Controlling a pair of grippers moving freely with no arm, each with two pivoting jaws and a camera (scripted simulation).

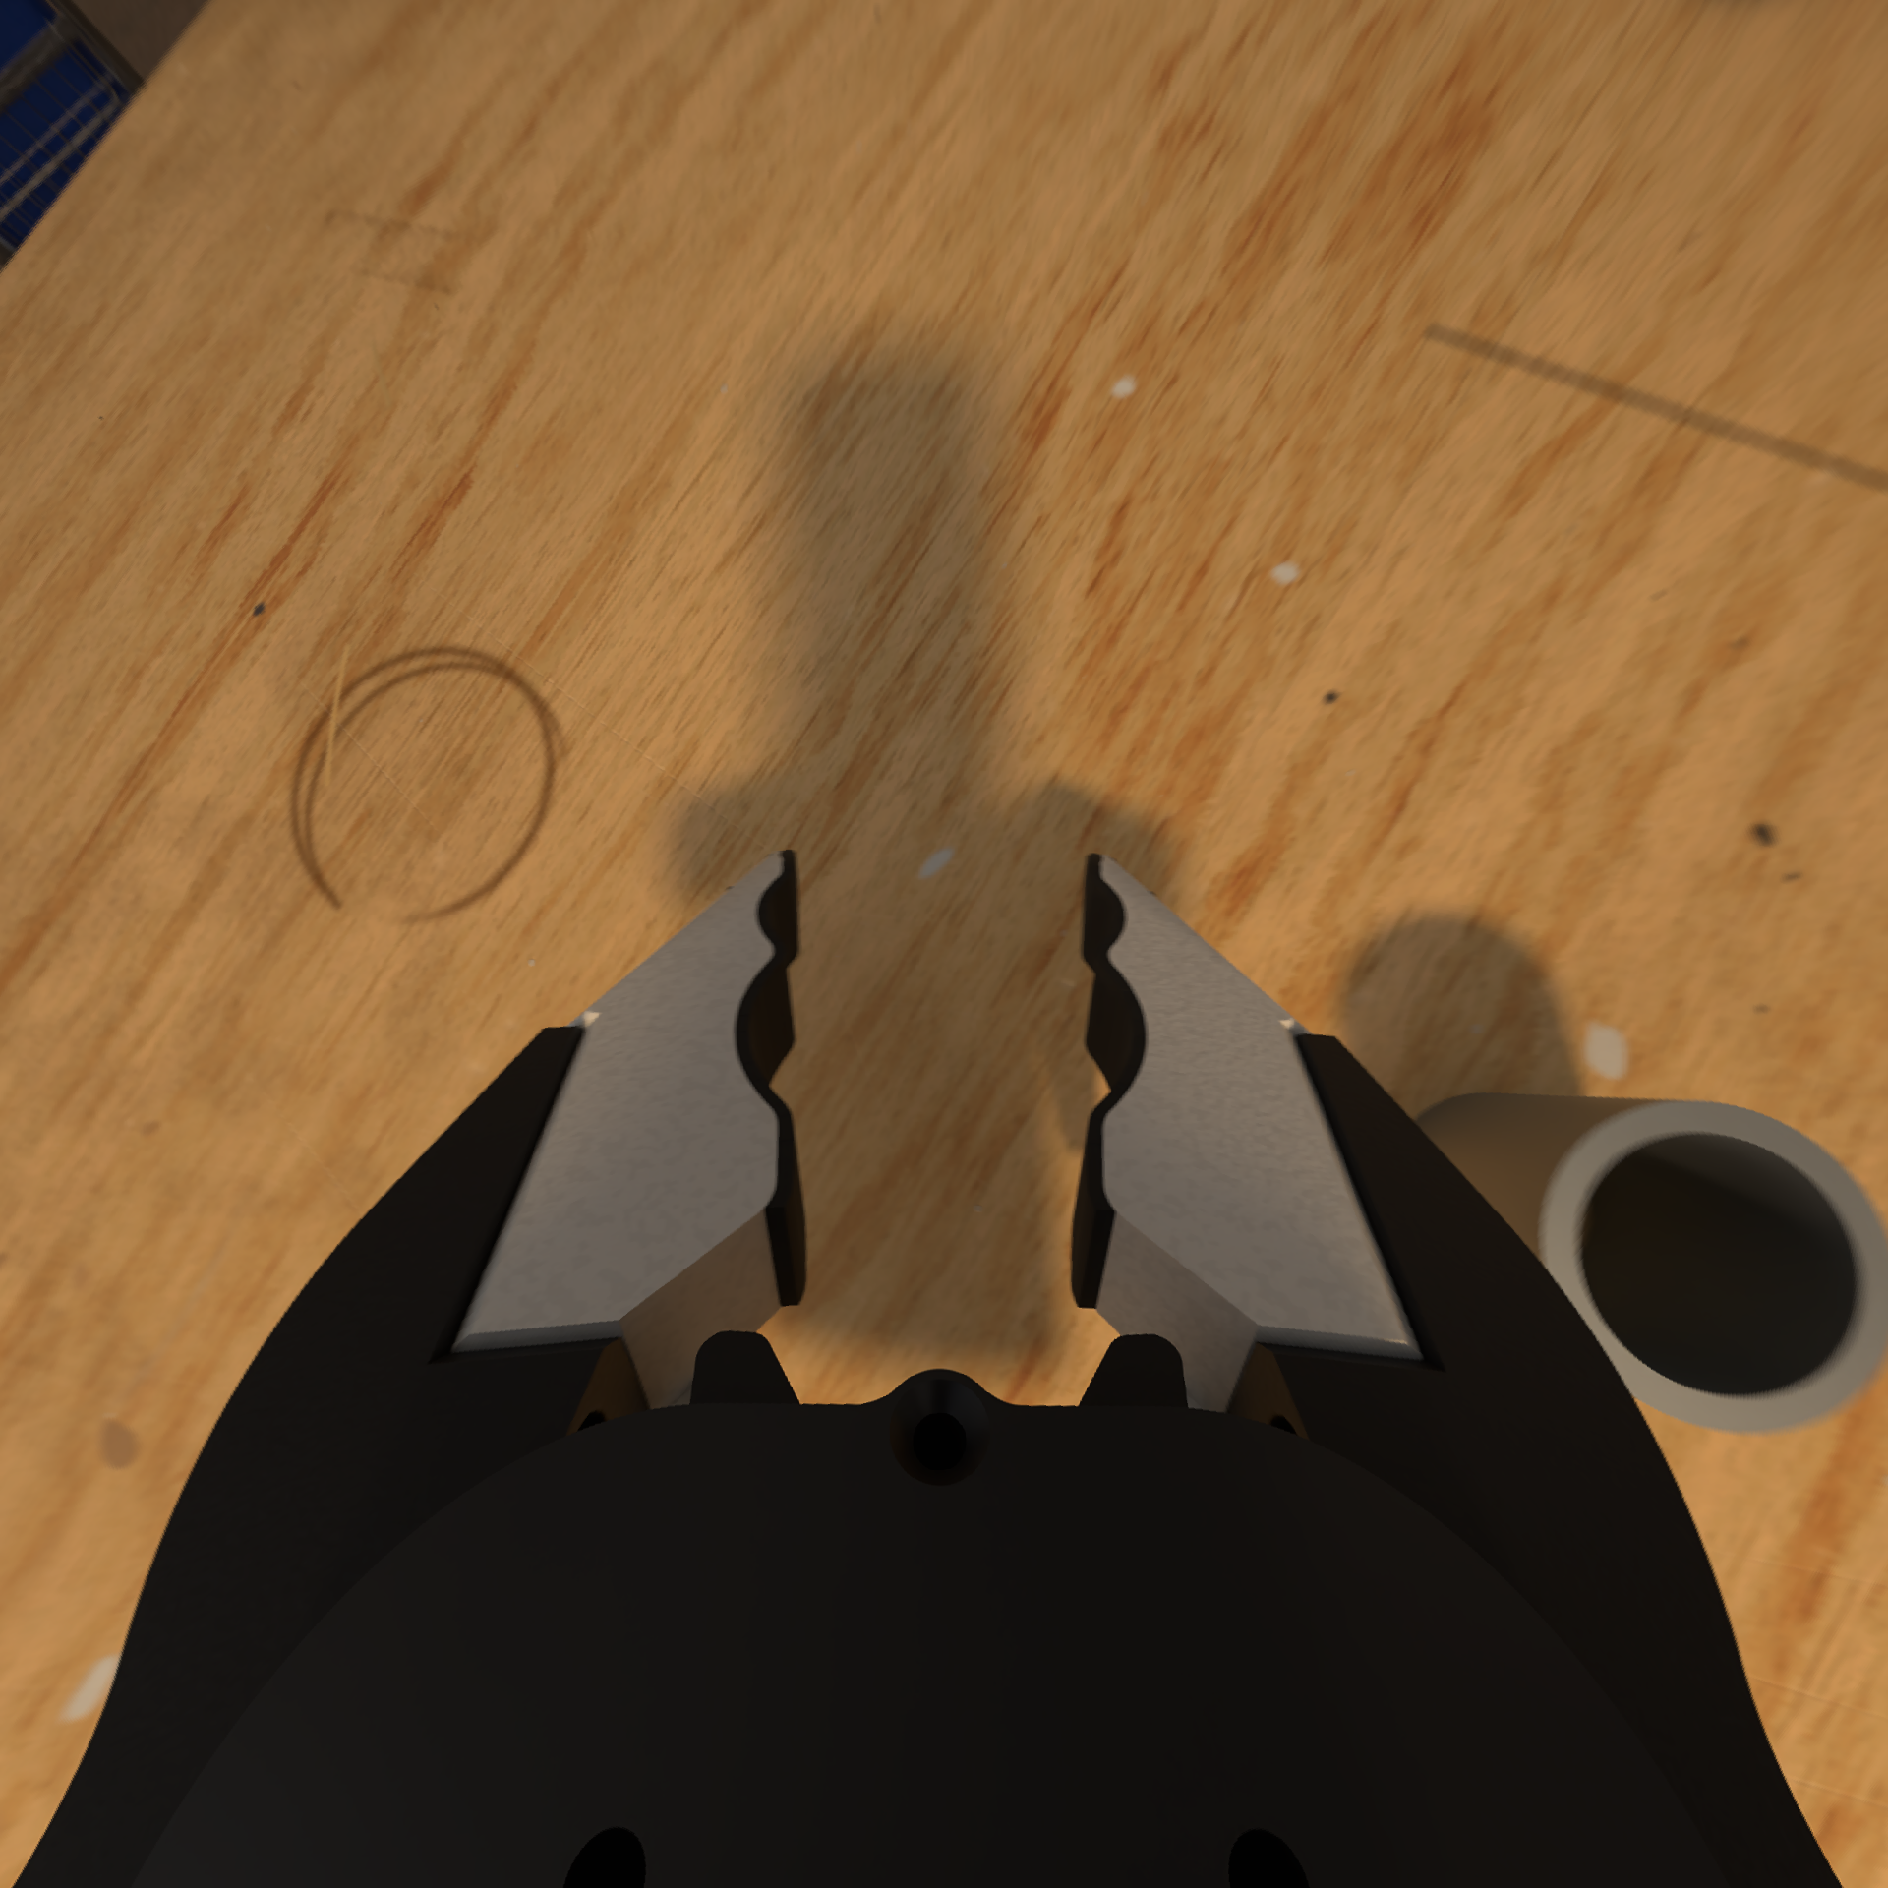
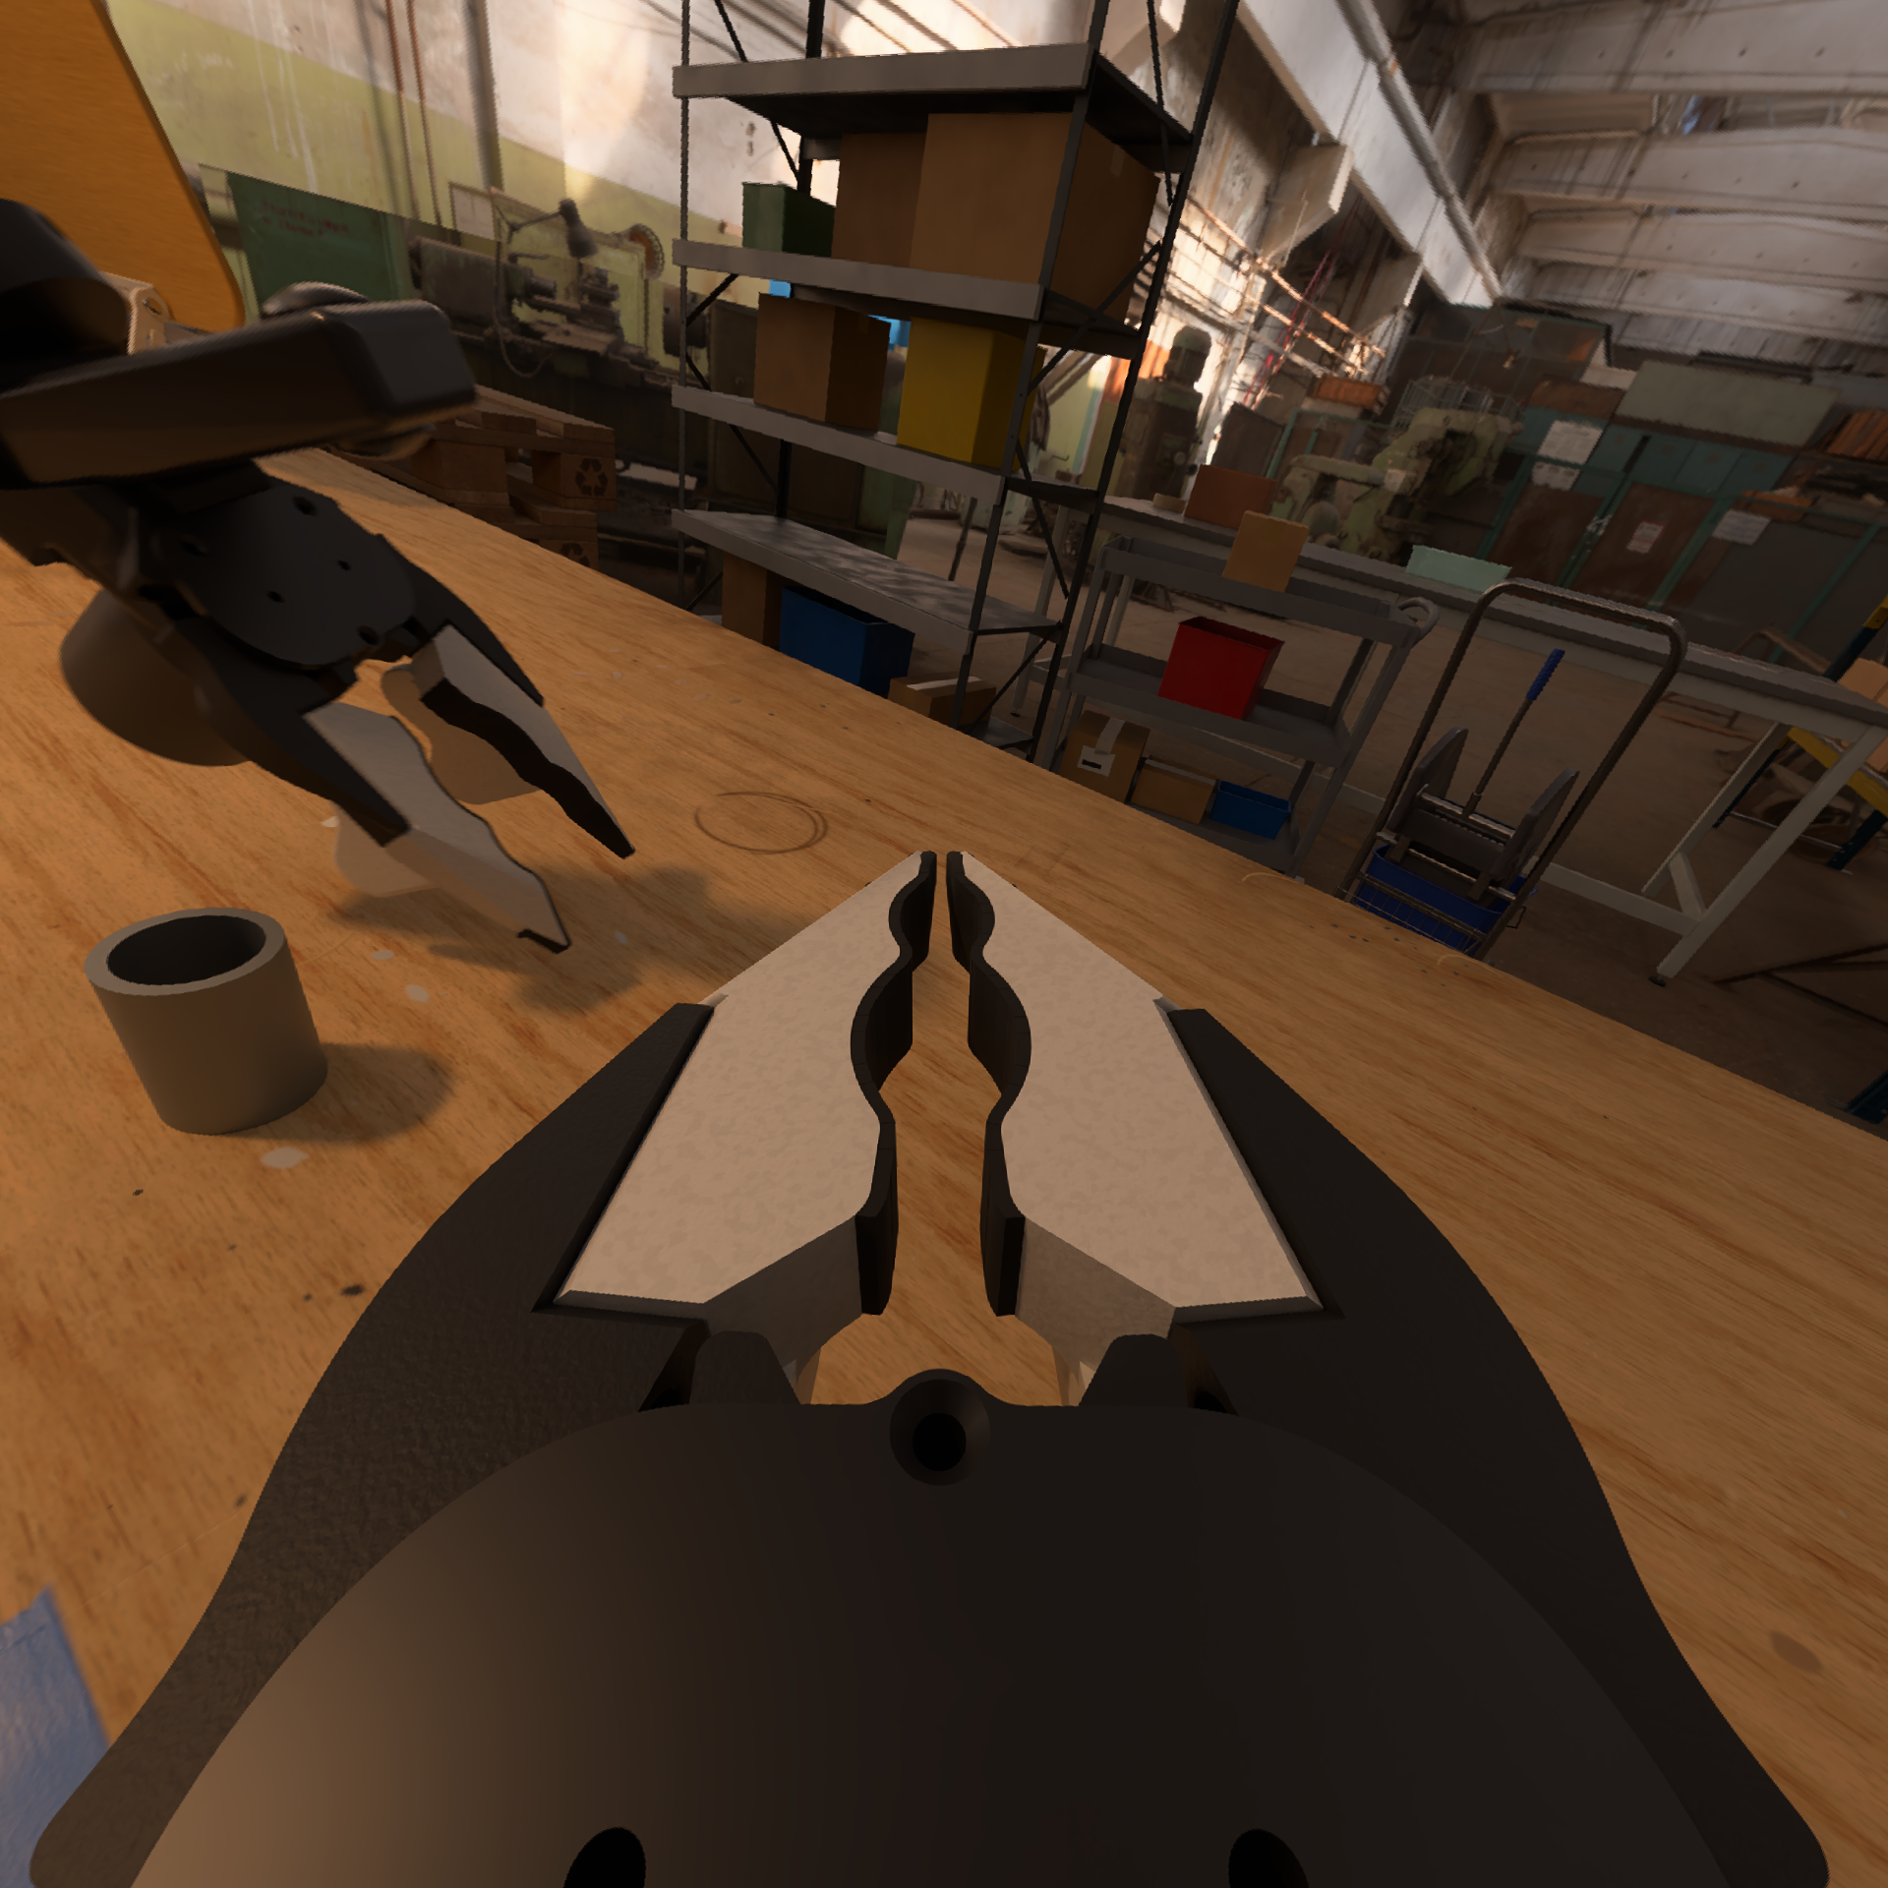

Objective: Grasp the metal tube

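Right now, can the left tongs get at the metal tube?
Probably yes: the left tongs are open and hold nothing, the tube stands upright beside them on the bench, nothing between.

The left claw fills the lower half of its own wrist view and points downward. Its two silver fingers stand clearly apart, with a wide gap between the notched inner edges, and nothing is between them. In the right wrist view this same claw shows in the upper left of the frame, tilted down, fingers spread. The right claw takes the lower centre of its view. Its pale fingers are almost together, the tips nearly touching, and they hold nothing.
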